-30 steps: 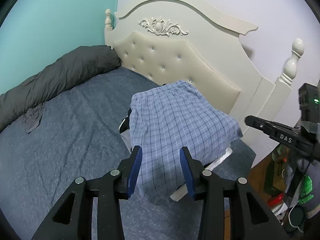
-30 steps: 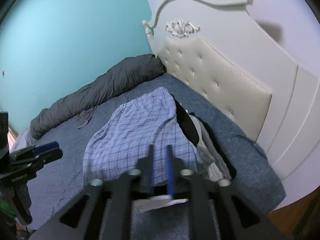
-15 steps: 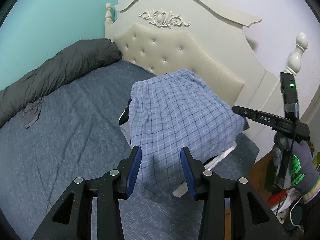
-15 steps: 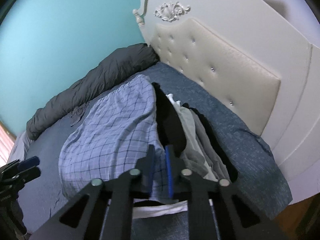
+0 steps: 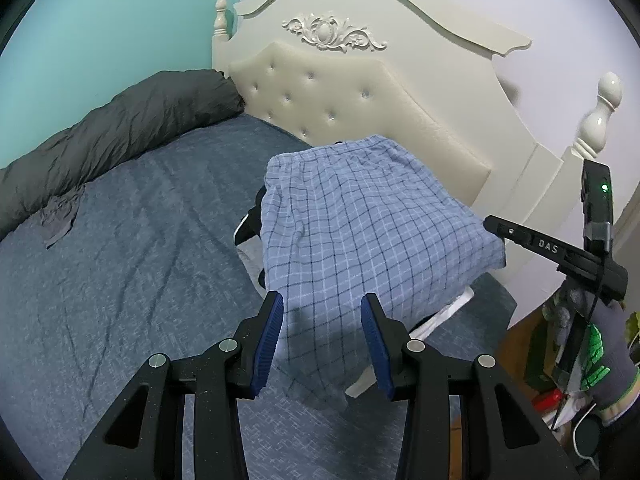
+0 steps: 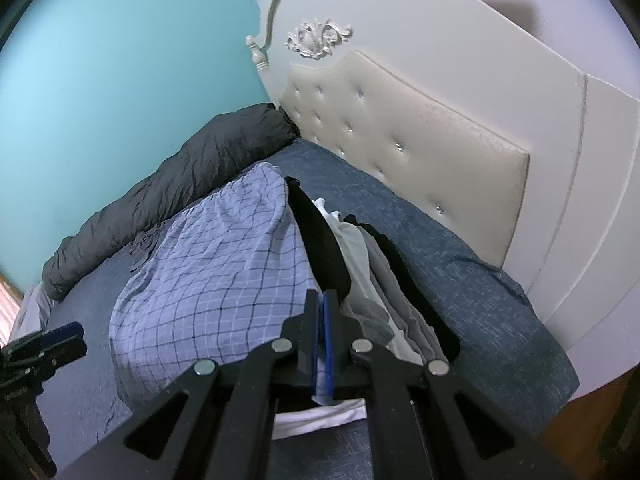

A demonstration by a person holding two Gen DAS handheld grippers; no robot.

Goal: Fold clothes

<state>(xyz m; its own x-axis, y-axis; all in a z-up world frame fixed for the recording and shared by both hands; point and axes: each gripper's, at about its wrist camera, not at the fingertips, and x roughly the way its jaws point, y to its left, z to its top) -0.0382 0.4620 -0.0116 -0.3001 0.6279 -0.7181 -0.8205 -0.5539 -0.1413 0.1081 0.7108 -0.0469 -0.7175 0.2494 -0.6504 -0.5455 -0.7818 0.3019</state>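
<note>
On the near right corner of the bed (image 5: pixel 120 280), close to the headboard (image 5: pixel 360 92), the blue checked garment (image 5: pixel 360 232) is lying spread over a stack of other clothes (image 6: pixel 372 280), with its waistband end pointing far toward the headboard and its loose hem hanging over the stack's near edge. Its long axis is running near to far, roughly in line with both tools. The left tool (image 5: pixel 322 334) is hovering with its blue-padded jaws apart, the near hem sitting straight ahead between and just beyond the tips; no contact is visible. The right tool (image 6: pixel 322 316) is showing its pads pressed together at the right edge of the checked cloth; whether a bit of fabric is pinched in there I cannot tell. Judging by that, the left tool is better placed for the hem, the right for the side edge.

The checked cloth is looking thin, soft and woven, lightly creased, draping over what is beneath. The stack under it is showing black, grey and white layers fanned out to the right, with a white edge (image 6: pixel 320 416) poking out at the near side. The bed cover is a mottled dark blue, wrinkled. A dark grey puffy duvet (image 5: pixel 100 136) is lying rolled along the far left by the teal wall (image 5: pixel 100 20). The headboard is cream, tufted, with a carved ornament.
</note>
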